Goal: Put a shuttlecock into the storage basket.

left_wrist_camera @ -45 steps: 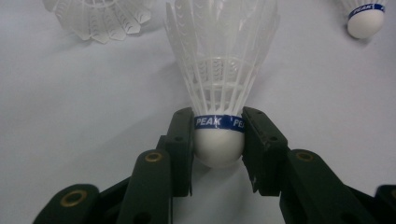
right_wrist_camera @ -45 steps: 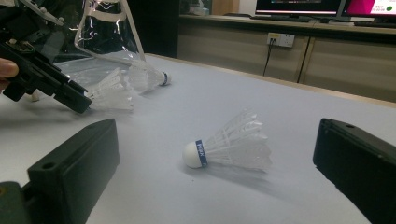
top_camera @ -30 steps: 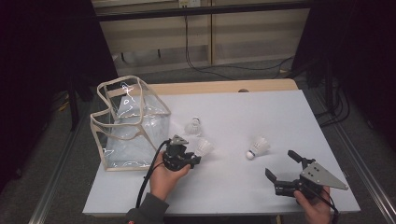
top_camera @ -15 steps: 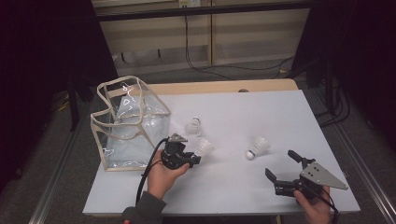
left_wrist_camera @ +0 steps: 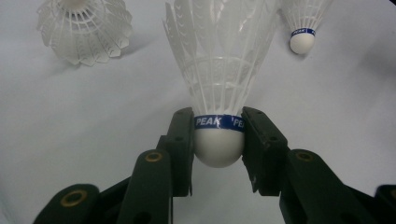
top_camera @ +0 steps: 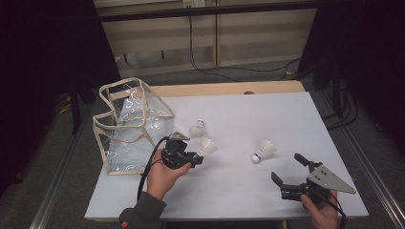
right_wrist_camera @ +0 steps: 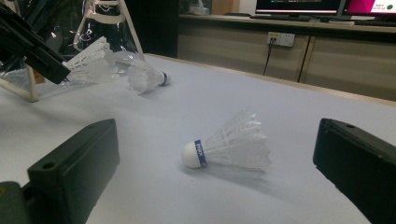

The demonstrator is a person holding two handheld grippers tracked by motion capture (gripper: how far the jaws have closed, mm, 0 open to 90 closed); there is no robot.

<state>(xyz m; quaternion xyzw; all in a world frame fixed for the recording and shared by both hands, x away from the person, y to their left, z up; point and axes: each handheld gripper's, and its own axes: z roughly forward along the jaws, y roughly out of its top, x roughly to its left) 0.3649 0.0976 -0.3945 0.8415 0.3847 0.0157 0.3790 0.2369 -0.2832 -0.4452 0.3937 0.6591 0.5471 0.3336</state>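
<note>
My left gripper (top_camera: 197,157) (left_wrist_camera: 218,140) is shut on the cork of a white feather shuttlecock (top_camera: 207,146) (left_wrist_camera: 219,70), at its blue band, low over the white table (top_camera: 267,114). The feathers point away from the hand. A second shuttlecock (top_camera: 197,128) (left_wrist_camera: 84,28) lies just beyond it. A third shuttlecock (top_camera: 264,150) (right_wrist_camera: 229,147) lies on its side at centre right, cork toward the left gripper. My right gripper (top_camera: 287,167) (right_wrist_camera: 217,135) stands open near the front right edge, aimed at that third shuttlecock and apart from it.
A clear plastic bag (top_camera: 131,126) with beige trim stands open at the table's left, close behind the left gripper. A wooden strip (top_camera: 229,88) runs along the far edge. Metal rails (top_camera: 363,152) flank the table.
The left gripper has edged slightly left toward the bag, still holding the shuttlecock. The right gripper and the two loose shuttlecocks have stayed put.
</note>
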